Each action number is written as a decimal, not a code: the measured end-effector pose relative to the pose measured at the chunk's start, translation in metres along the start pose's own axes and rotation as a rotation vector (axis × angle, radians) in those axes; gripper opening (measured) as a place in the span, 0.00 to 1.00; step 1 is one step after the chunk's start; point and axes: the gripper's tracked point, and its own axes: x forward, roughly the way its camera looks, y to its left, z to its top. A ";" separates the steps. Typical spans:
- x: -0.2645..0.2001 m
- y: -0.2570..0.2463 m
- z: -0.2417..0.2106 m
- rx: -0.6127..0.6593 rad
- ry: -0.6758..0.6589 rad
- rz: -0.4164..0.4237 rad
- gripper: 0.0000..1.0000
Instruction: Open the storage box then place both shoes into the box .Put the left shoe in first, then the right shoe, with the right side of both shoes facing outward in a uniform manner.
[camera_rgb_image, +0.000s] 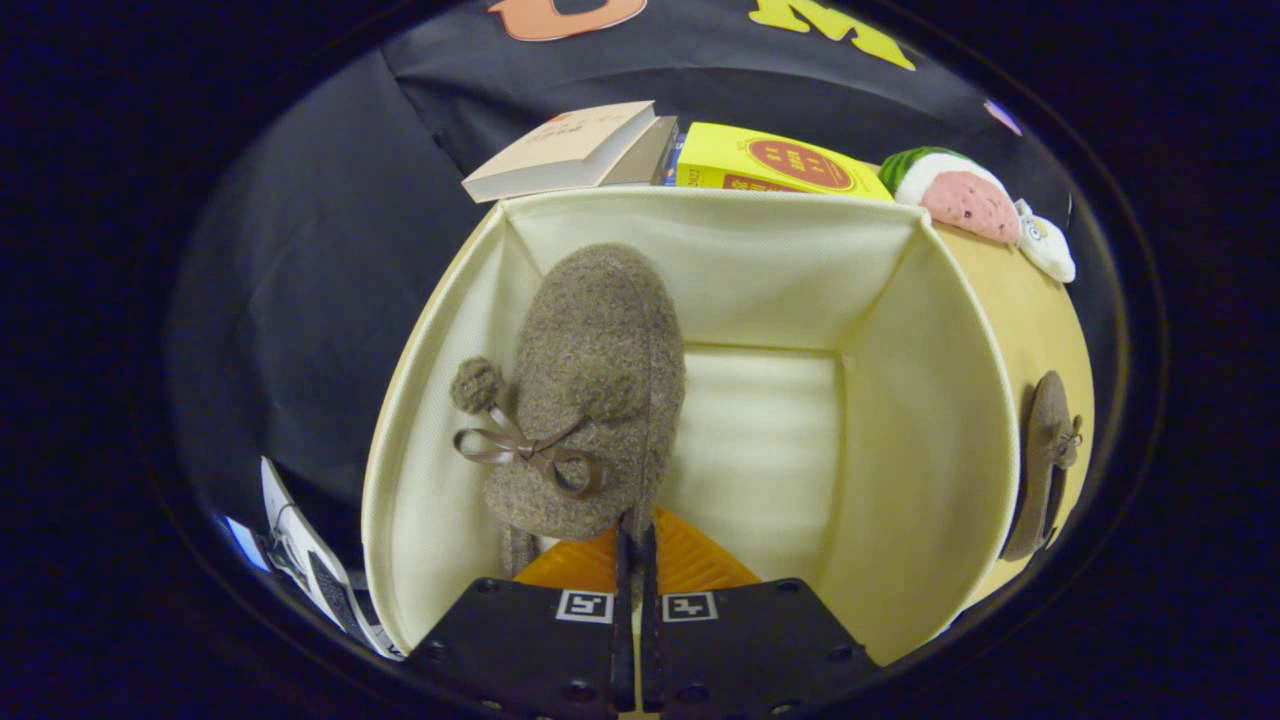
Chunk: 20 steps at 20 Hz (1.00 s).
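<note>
Background: black cloth wall behind the books (570, 150), a yellow box (770, 165) and plush toys (965, 200).
Storage box (930, 420): cream fabric, open at the top.
Held slipper (590, 400): brown, fuzzy, bow-trimmed, inside the box against its left wall.
Fingers (636, 545): clamped together on the slipper's rear edge.
Second slipper (1045, 460): outside the box, beside its right wall.

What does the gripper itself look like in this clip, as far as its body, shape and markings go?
The gripper has two flat, dark, angular plates side by side, split by a narrow central seam. Each plate carries a small square black-and-white fiducial marker near the seam, and round screw heads dot the plates' corners and lower edges. No cables visible.
</note>
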 end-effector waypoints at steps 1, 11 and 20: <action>-0.004 0.000 0.002 0.000 -0.009 0.009 0.04; -0.095 -0.028 -0.001 -0.097 -0.185 0.061 0.94; -0.159 -0.135 -0.025 -0.034 -0.217 -0.100 0.97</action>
